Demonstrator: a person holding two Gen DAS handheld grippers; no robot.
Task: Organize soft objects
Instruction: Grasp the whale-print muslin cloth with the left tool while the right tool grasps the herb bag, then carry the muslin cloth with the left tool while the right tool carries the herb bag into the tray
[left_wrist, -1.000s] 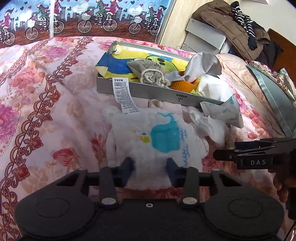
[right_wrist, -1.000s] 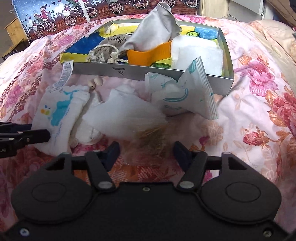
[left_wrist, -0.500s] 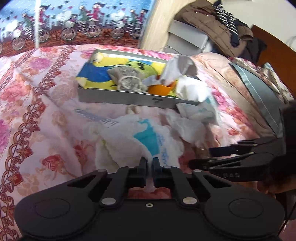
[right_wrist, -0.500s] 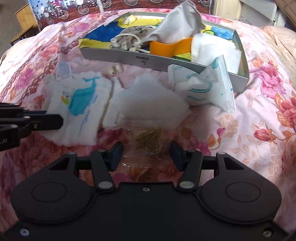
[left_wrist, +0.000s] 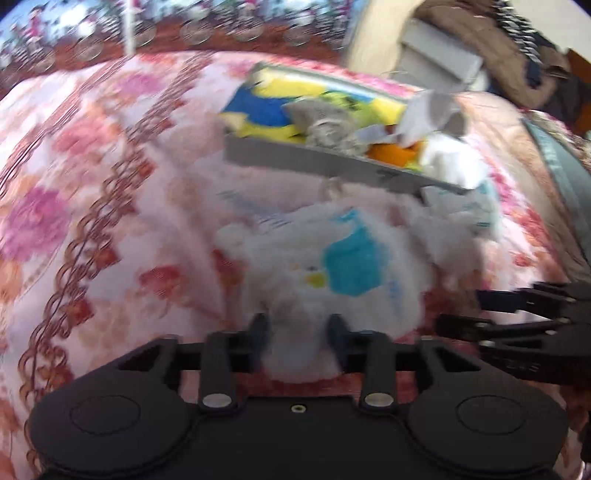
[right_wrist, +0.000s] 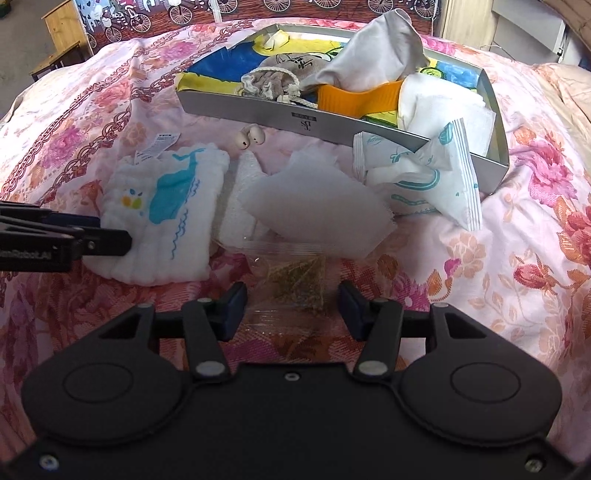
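A white muslin cloth with a blue whale print (left_wrist: 343, 273) (right_wrist: 166, 218) lies flat on the flowered bedspread. Its near edge sits between the jaws of my left gripper (left_wrist: 298, 328) (right_wrist: 114, 232), which are opening and do not press on it. This view is blurred by motion. My right gripper (right_wrist: 291, 308) (left_wrist: 460, 310) stands open over a clear plastic bag of dried herbs (right_wrist: 295, 280), which lies loose between its fingers. A white gauze sheet (right_wrist: 314, 206) and a white and teal packet (right_wrist: 436, 184) lie just beyond the bag.
A grey metal tray (right_wrist: 332, 122) (left_wrist: 332, 166) at the back holds a drawstring pouch (right_wrist: 273, 79), a grey cloth (right_wrist: 376, 55), an orange piece (right_wrist: 354, 99) and white pads. Two small beige earbuds (right_wrist: 251, 136) lie before it. Clothes are piled at the far right (left_wrist: 517, 66).
My left gripper closed on the whale cloth's near edge and lifted it, then its jaws parted again and the cloth lies flat. The right gripper shifted over the herb bag, jaws unchanged.
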